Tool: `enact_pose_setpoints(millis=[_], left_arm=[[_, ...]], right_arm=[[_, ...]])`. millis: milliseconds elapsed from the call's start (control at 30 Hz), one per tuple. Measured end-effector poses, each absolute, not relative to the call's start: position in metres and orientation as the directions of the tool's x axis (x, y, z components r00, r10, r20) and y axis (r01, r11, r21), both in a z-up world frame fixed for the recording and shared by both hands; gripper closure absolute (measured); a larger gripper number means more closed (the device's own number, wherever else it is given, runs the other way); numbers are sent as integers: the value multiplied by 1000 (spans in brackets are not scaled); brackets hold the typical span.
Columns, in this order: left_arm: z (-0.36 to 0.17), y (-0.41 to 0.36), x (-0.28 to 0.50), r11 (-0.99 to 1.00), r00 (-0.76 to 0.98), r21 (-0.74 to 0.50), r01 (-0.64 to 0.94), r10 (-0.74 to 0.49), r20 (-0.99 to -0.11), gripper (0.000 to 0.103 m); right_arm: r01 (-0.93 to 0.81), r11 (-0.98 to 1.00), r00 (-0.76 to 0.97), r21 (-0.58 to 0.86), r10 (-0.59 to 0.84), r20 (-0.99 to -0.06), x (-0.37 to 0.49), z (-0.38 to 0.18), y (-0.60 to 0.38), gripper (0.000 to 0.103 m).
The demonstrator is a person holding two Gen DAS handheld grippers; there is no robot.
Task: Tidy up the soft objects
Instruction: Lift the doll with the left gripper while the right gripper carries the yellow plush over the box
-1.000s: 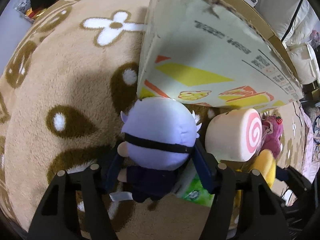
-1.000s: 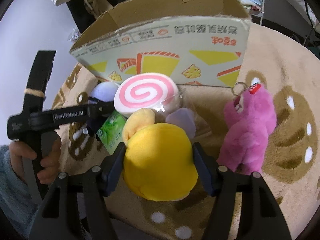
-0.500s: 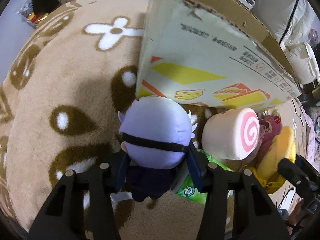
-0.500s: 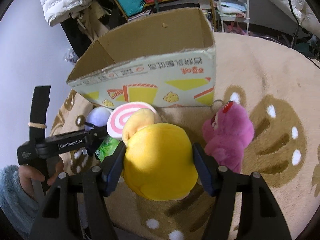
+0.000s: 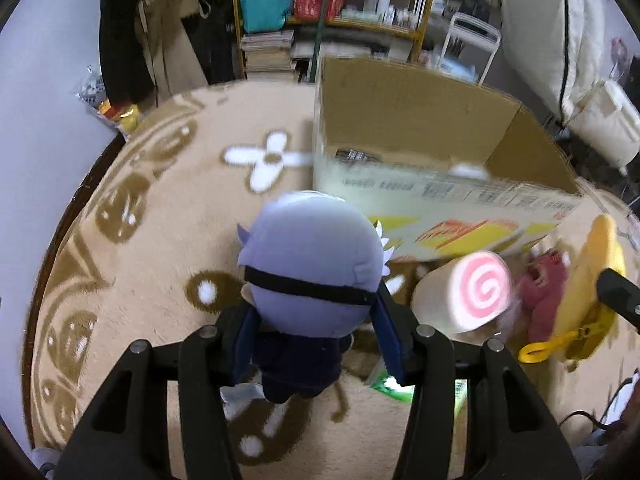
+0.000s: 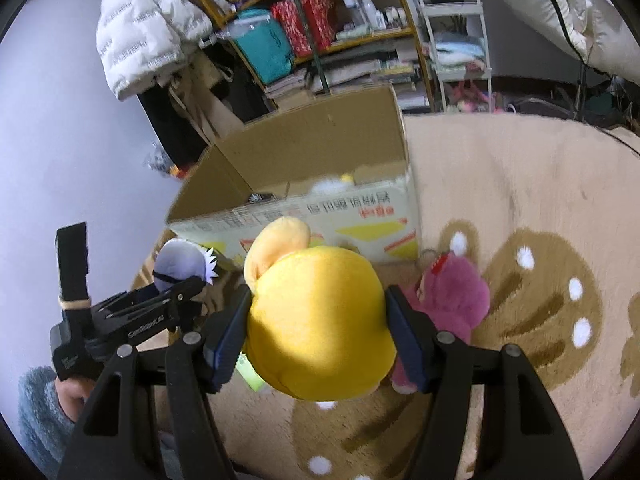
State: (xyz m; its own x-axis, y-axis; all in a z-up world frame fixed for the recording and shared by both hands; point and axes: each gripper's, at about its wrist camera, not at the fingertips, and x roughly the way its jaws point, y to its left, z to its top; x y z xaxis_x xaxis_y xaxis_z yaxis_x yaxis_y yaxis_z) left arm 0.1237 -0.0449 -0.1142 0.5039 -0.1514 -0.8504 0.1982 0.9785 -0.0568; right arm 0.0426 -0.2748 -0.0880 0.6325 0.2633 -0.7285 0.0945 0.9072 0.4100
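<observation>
My left gripper point(image 5: 316, 344) is shut on a lavender-haired doll point(image 5: 312, 264) with a black blindfold and holds it above the rug, in front of the open cardboard box point(image 5: 420, 192). My right gripper point(image 6: 316, 340) is shut on a yellow plush point(image 6: 320, 320) and holds it raised before the same box point(image 6: 320, 208). The doll point(image 6: 180, 268) and left gripper point(image 6: 168, 300) show at the left of the right wrist view. The yellow plush point(image 5: 592, 280) shows at the right of the left wrist view. A pink swirl roll plush point(image 5: 464, 296) and a pink bear point(image 6: 452, 296) lie on the rug by the box.
A beige rug point(image 6: 520, 200) with brown and white patterns covers the floor. A green packet point(image 5: 394, 384) lies under the left gripper. Shelves point(image 6: 320, 40), a white rack point(image 6: 456, 48), hanging coats point(image 5: 140, 20) and bedding point(image 5: 560, 40) stand behind the box.
Both grippers have risen with their plush toys, and the box's open inside now shows. The roll plush and pink bear stayed on the rug.
</observation>
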Motion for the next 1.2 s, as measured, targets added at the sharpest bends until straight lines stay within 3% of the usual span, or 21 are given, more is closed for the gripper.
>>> enact_pose_setpoints(millis=[233, 467, 667, 933, 1200], left_arm=[[-69, -36, 92, 981, 639, -42, 190, -156, -753, 52], [-23, -28, 77, 979, 803, -47, 197, -189, -565, 52], [6, -31, 79, 976, 863, -42, 212, -207, -460, 52], [32, -44, 106, 969, 879, -10, 246, -228, -420, 51], [14, -65, 136, 965, 867, -7, 262, -239, -437, 51]], right_arm=[[51, 921, 735, 386, 227, -639, 32, -55, -270, 33], [16, 937, 814, 348, 190, -549, 35, -20, -271, 33], [7, 954, 852, 300, 151, -501, 44, 0, -276, 33], [-5, 968, 868, 251, 129, -480, 68, 15, -280, 33], [0, 956, 867, 293, 146, -477, 98, 7, -292, 33]])
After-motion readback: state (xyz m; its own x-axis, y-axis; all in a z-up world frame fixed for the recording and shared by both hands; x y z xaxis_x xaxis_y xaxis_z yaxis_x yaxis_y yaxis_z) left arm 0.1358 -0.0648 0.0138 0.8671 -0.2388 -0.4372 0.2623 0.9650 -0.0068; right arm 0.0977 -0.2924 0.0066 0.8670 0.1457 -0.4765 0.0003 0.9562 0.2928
